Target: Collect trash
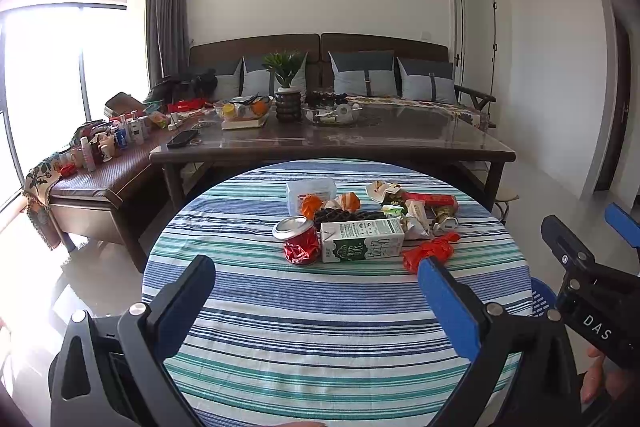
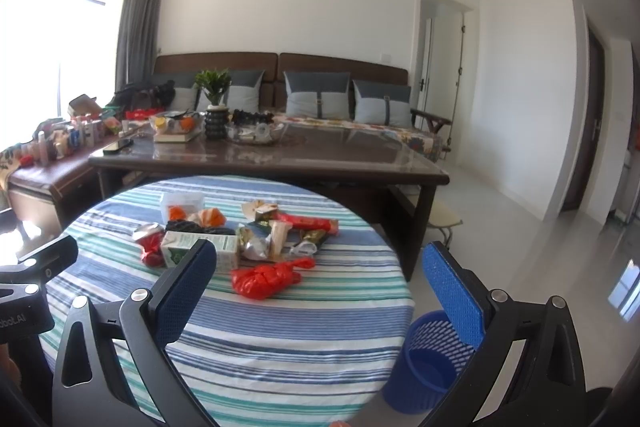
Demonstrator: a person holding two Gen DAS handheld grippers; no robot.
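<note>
- My left gripper (image 1: 316, 291) hangs over the near half of the worktop (image 1: 248, 339), jaws spread wide with nothing between them; my right gripper (image 2: 320, 275) is the same, wide apart and holding nothing.
- The trash sits in one heap past the middle of the worktop, ahead of both sets of jaws and well apart from them.
- Nearest my left jaws are the crushed can (image 1: 298, 241) and the carton (image 1: 362, 239), touching side by side; the carton lies flat with its long axis across my view, so I judge I'd close on its short width.
- The red bag (image 2: 266, 277) lies at the heap's near right edge, almost dead ahead of my right jaws, so the right looks nearer to it.
- Only the right view shows the bin (image 2: 430, 363) properly: on the floor just beside the worktop's right edge, low under my right finger. The left view gives only a sliver of it.
- The left view shows the can's open top and the carton's printing more plainly.
</note>
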